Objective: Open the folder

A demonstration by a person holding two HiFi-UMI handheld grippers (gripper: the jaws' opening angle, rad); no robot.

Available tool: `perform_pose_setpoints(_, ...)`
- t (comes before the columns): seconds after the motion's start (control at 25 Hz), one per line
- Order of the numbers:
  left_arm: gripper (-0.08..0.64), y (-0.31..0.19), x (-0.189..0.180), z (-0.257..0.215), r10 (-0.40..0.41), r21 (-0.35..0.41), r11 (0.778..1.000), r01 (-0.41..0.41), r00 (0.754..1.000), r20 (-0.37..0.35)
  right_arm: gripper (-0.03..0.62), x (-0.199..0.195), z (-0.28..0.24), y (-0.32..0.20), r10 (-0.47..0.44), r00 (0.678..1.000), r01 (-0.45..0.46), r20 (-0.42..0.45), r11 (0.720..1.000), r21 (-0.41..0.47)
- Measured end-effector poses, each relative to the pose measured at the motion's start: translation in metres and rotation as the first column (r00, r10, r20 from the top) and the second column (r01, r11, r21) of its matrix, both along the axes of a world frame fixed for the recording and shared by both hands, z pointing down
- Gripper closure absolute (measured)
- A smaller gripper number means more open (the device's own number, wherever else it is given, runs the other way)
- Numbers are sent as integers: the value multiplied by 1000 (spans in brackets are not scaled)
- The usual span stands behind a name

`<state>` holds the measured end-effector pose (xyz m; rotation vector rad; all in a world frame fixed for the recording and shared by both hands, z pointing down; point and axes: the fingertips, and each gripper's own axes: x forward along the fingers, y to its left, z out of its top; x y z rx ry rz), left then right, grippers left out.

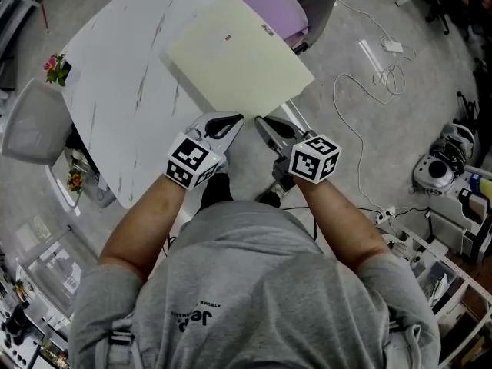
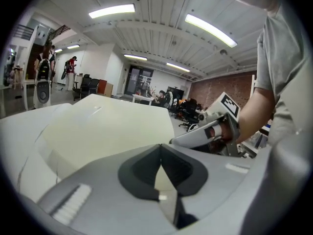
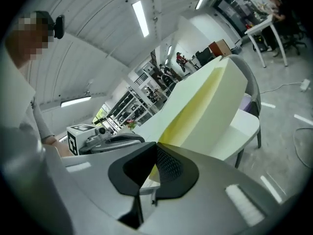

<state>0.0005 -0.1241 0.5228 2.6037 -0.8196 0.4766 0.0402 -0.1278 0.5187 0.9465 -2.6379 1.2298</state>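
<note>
Pale-yellow folder (image 1: 238, 52) lies diagonally, a corner nearest the person.

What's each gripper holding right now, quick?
Left gripper: closed, pinching the near edge of the folder.
Right gripper: closed, pinching the same edge.

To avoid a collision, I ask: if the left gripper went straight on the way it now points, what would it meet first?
The pale yellow flat folder: the left gripper, jaws shut, seems to pinch its near edge.
</note>
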Motion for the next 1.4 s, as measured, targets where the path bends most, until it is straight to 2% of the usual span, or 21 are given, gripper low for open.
perform_pose_setpoints(0.12, 502, -4, -10, -2, -39, 19, 999, 38, 999, 21, 588, -3, -4, 2, -5, 1000, 5, 1, 1000, 16)
perform_pose_setpoints(0.2, 502, -3, -14, -4, -40, 20, 999, 40, 999, 26, 588, -3, -5, 2, 15, 999, -15, 31, 1000, -9)
perform_pose_setpoints(0.36, 495, 9, -3, -9, 49, 85, 995, -60, 991, 123, 588, 2, -2, -1, 102, 986, -85, 131, 988, -129)
perform_pose_setpoints(0.52, 346, 30, 15, 2, 139, 145, 972, -183, 952, 274, 588, 0, 2, 2, 164, 967, -119, 194, 967, -226)
perform_pose_setpoints(0.6, 330, 32, 19, 10, 126, 207, 954, -215, 918, 375, 588, -2, 4, 4, 181, 962, -126, 206, 959, -254)
perform_pose_setpoints(0.68, 331, 28, 19, 13, 77, 271, 939, -214, 895, 440, 588, -4, 4, 6, 191, 956, -126, 221, 953, -276)
perform_pose_setpoints(0.76, 368, 25, 18, 14, 38, 306, 931, -200, 886, 462, 588, -5, 4, 7, 198, 953, -128, 228, 949, -287)
perform_pose_setpoints(1.0, 367, 21, 21, 19, -19, 370, 903, -219, 839, 543, 588, -5, 8, 7, 232, 941, -144, 244, 933, -331)
perform_pose_setpoints(1.32, 367, 16, 23, 28, -51, 389, 887, -249, 784, 618, 588, -7, 14, 8, 264, 933, -159, 246, 912, -377)
perform_pose_setpoints(1.4, 382, 17, 23, 28, -48, 384, 888, -254, 779, 625, 588, -7, 17, 8, 262, 933, -154, 246, 910, -386)
